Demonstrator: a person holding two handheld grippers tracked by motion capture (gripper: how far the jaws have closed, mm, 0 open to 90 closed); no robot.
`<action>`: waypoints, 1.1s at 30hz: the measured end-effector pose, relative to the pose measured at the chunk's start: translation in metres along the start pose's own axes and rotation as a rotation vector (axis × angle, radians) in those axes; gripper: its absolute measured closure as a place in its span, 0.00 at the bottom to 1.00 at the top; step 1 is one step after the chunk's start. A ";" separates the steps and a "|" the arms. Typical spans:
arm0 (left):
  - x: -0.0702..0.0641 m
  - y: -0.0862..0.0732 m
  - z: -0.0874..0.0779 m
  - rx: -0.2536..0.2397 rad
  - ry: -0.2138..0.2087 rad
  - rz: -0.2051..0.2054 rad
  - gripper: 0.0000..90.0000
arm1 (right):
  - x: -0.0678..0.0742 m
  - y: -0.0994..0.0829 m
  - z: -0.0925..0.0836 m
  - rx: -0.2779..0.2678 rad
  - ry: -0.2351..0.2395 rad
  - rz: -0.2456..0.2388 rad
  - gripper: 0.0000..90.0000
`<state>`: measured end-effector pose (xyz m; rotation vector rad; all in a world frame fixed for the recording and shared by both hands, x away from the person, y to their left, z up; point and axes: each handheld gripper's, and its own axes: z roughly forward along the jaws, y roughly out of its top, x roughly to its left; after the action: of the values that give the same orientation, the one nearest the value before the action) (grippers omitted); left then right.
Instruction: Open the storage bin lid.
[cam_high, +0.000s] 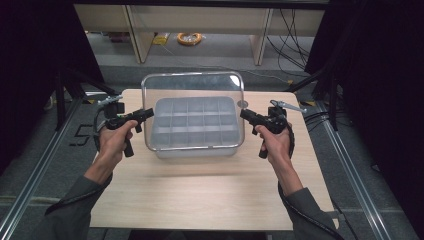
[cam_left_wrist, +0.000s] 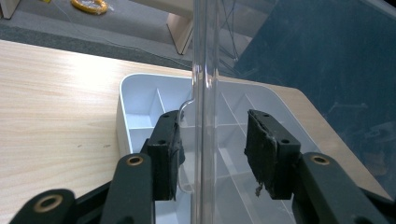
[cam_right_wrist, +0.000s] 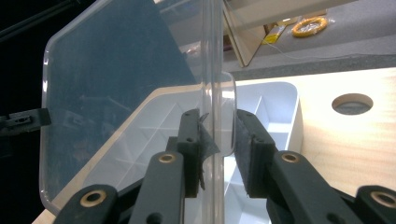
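High view: a white compartment box (cam_high: 194, 125) sits on the table (cam_high: 200, 200) toward twelve o'clock of centre, and a clear lid (cam_high: 192, 80) stands tilted above it, raised at its far edge; the left gripper (cam_high: 148, 114) is at the lid's nine o'clock edge, the right gripper (cam_high: 243, 114) at its three o'clock edge. In the left gripper view the lid's rim (cam_left_wrist: 205, 93) runs upright between the jaws, which stand nearly as far together as they go, yet a gap shows beside the rim, so I cannot tell whether the pads truly press on it; in the right gripper view the jaws sit clamped on the lid's rim (cam_right_wrist: 212, 70), pads close on both faces. The step in hand looks like moving the lid over the box, either lifting it off or lowering it on; I cannot tell which. The next move calls for both hands to travel together at one pace, keeping the lid square to the box; uneven motion could twist the lid out of the looser left hold.
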<state>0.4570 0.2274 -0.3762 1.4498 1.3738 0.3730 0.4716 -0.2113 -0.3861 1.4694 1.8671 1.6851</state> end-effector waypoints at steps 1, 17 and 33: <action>-0.001 -0.002 -0.003 -0.001 -0.003 0.005 0.62 | 0.001 -0.003 -0.004 -0.007 0.003 -0.006 0.82; -0.004 -0.036 -0.024 0.021 -0.012 0.041 0.62 | 0.010 -0.036 -0.027 0.018 0.023 -0.002 0.83; -0.007 -0.065 -0.041 0.042 -0.024 0.073 0.62 | 0.014 -0.066 -0.048 0.022 0.029 -0.005 0.84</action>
<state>0.3881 0.2259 -0.4102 1.5370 1.3189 0.3744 0.3971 -0.2190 -0.4213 1.4553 1.9088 1.6976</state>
